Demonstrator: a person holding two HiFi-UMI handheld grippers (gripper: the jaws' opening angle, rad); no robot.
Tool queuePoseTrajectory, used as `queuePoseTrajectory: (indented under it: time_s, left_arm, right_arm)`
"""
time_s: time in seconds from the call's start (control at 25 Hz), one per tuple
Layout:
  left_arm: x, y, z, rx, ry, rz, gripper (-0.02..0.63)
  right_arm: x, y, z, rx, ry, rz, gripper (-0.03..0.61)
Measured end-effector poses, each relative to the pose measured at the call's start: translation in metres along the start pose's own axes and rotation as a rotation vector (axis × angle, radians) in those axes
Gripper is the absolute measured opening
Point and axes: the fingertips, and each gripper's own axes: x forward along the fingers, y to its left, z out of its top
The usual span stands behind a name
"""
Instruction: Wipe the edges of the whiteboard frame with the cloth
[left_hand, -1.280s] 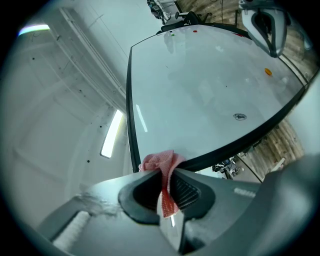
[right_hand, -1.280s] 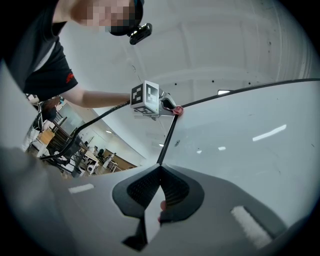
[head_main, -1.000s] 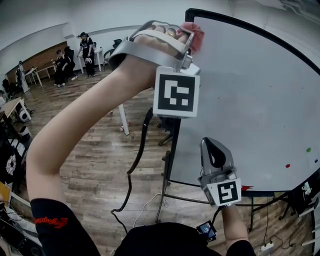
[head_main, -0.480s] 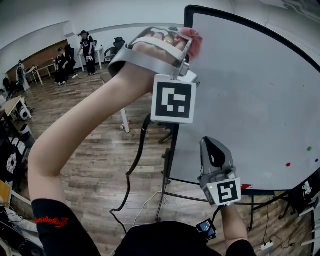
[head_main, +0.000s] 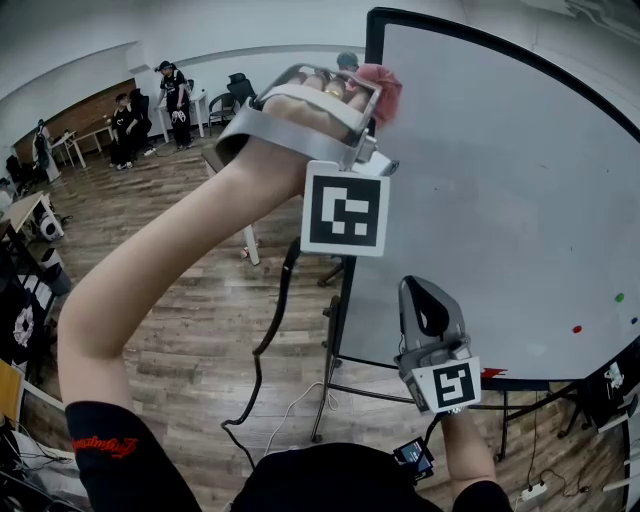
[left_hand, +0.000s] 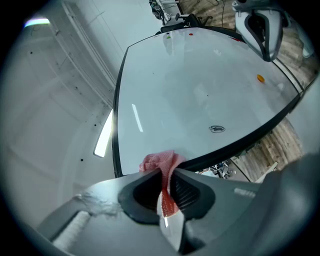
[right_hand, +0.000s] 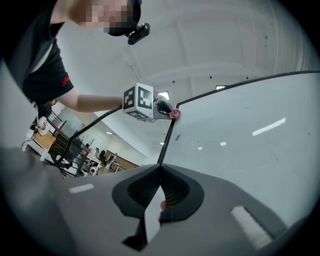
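The whiteboard (head_main: 500, 190) stands upright in a black frame (head_main: 352, 270). My left gripper (head_main: 366, 88) is raised to the frame's top left corner and is shut on a red mesh cloth (head_main: 381, 78). In the left gripper view the cloth (left_hand: 161, 164) bunches out of the gripper (left_hand: 166, 173) and touches the black frame edge (left_hand: 235, 146). My right gripper (head_main: 428, 298) is held low in front of the board's lower left, shut, with nothing in it. The right gripper view shows its tips (right_hand: 160, 168) closed, and far off the cloth (right_hand: 175, 114) at the frame corner.
A black cable (head_main: 275, 320) hangs from the left gripper to the wooden floor. The board's metal stand (head_main: 322, 395) is below. Red (head_main: 576, 329) and green (head_main: 618, 297) magnets sit on the board. People (head_main: 172, 95) and desks are far left.
The left gripper with the cloth has shifted slightly left and down at the frame's top corner. The right gripper has stayed put.
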Motion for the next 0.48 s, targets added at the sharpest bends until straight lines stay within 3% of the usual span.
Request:
queuePoseTrajectory:
  time_s: [0.48]
  left_arm:
    - [-0.006, -0.016, 0.002, 0.020, 0.006, -0.014, 0.040]
  right_arm:
    - [0.002, 0.007, -0.006, 0.012, 0.011, 0.022, 0.002]
